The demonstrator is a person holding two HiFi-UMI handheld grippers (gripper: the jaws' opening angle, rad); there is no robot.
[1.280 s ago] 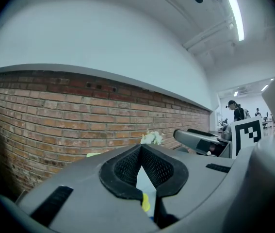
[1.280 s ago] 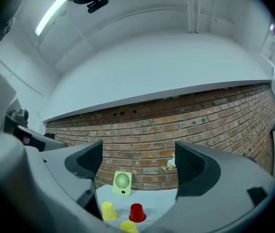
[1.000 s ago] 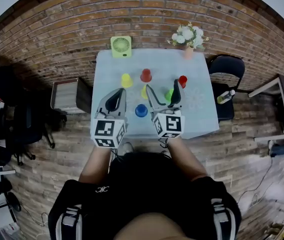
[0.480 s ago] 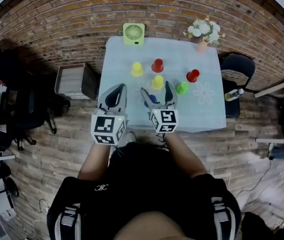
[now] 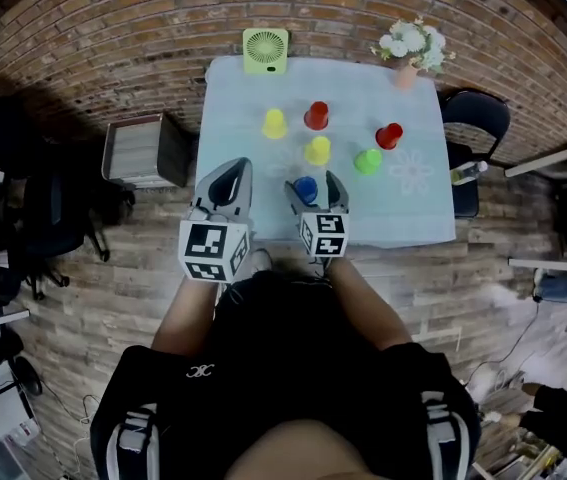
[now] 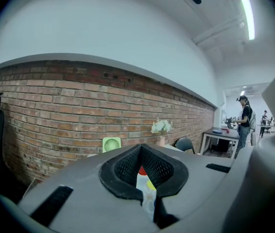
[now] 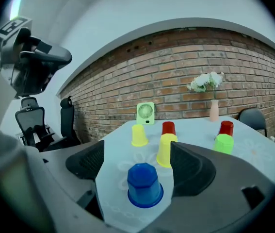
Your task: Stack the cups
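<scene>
One upturned dark blue plastic cup stood near the front edge of the pale blue table, between the right gripper's spread jaws and touching neither. The left gripper hovered to its left, jaws pressed together on nothing.

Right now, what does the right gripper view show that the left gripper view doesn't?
Only the right gripper view: the blue cup between the open jaws of the right hand-held gripper, the green cup, and office chairs at left. Only the left gripper view: a person standing far right and a ceiling light. Both: the brick wall, the green fan and the flowers.
</scene>
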